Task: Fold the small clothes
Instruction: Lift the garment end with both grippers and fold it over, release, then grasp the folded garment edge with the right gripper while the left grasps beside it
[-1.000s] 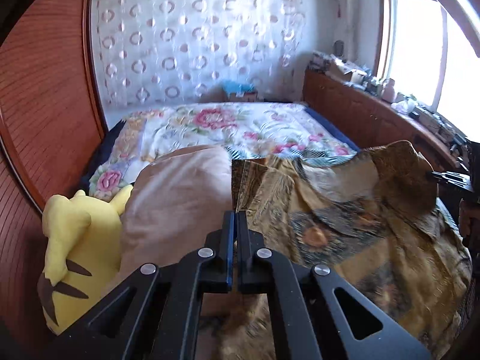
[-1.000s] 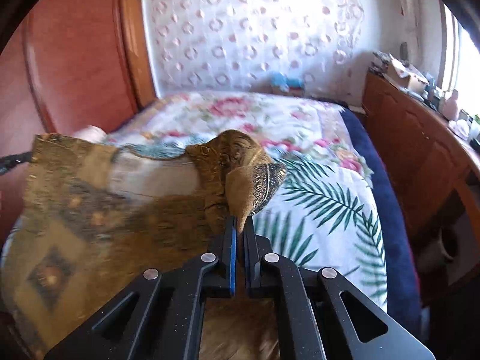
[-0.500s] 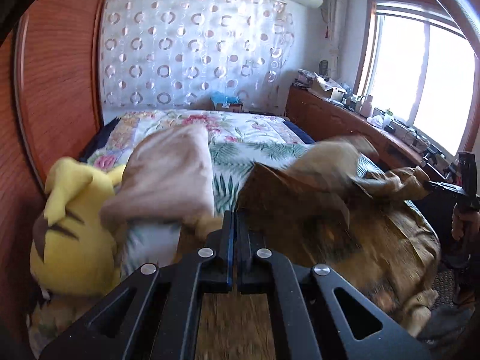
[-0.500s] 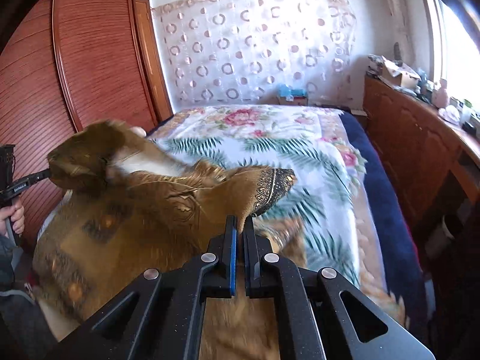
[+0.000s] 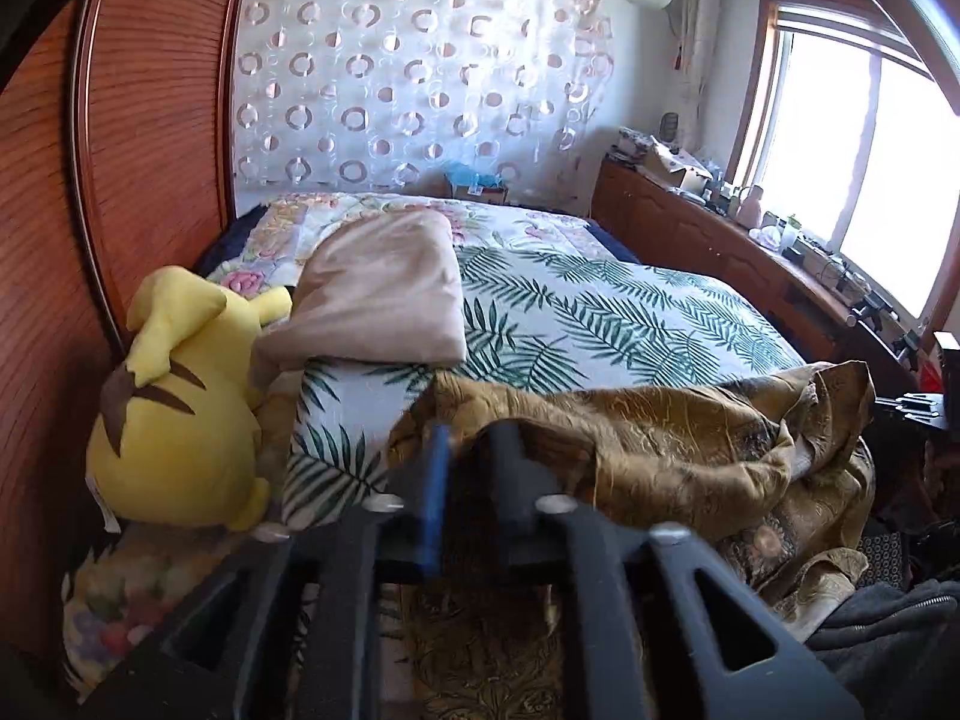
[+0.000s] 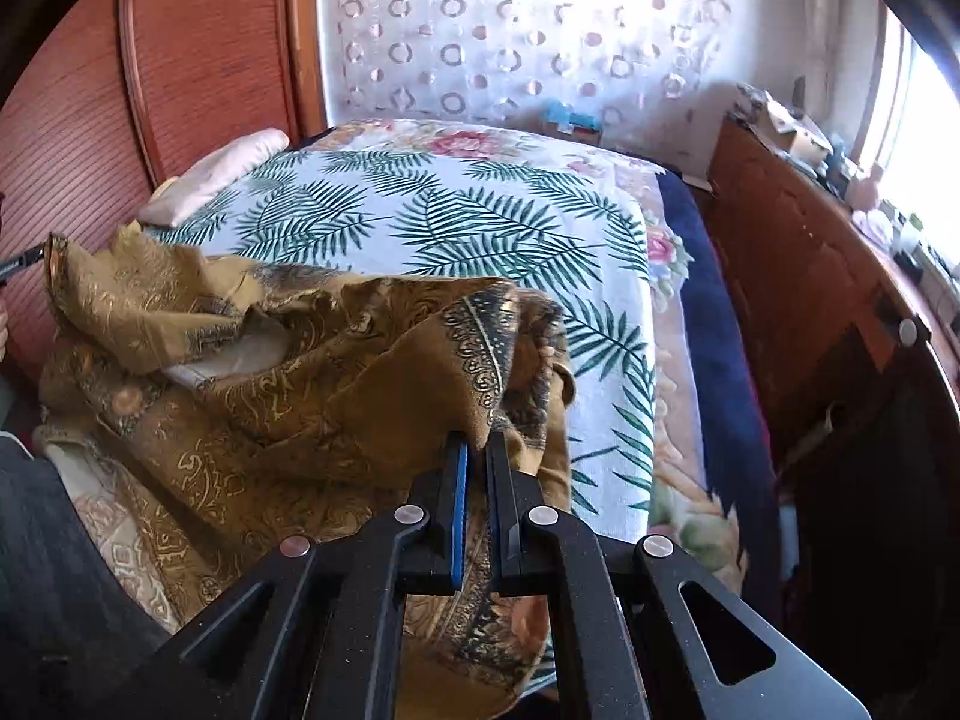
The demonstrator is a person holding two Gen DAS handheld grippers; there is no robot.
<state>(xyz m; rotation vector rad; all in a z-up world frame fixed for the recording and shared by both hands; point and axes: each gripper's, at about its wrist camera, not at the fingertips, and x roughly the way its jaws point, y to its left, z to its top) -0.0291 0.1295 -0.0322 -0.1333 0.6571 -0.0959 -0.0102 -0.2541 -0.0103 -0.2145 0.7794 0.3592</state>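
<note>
A golden-brown patterned garment (image 5: 660, 444) lies bunched across the near edge of the bed (image 5: 600, 312). My left gripper (image 5: 474, 432) is at its left end. Its jaws are opening, a clear gap shows between them, and the cloth's edge drapes loosely over the tips. In the right wrist view the garment (image 6: 270, 372) sags leftward from my right gripper (image 6: 477, 444), which is shut on a border fold. The left gripper's tip (image 6: 24, 261) shows at the far left beside the cloth's corner. The right gripper (image 5: 906, 405) pokes in at the cloth's right end.
A yellow plush toy (image 5: 174, 420) and a beige pillow (image 5: 384, 288) sit at the bed's left side by a wooden wardrobe (image 5: 90, 180). A cluttered wooden cabinet (image 6: 810, 300) runs along the window side. A person's dark clothing (image 6: 42, 570) is at the near edge.
Both grippers drew back and brought the raised, spread garment down onto the bed's near edge, where it now lies bunched. The left jaws have parted; the right stays shut on the cloth.
</note>
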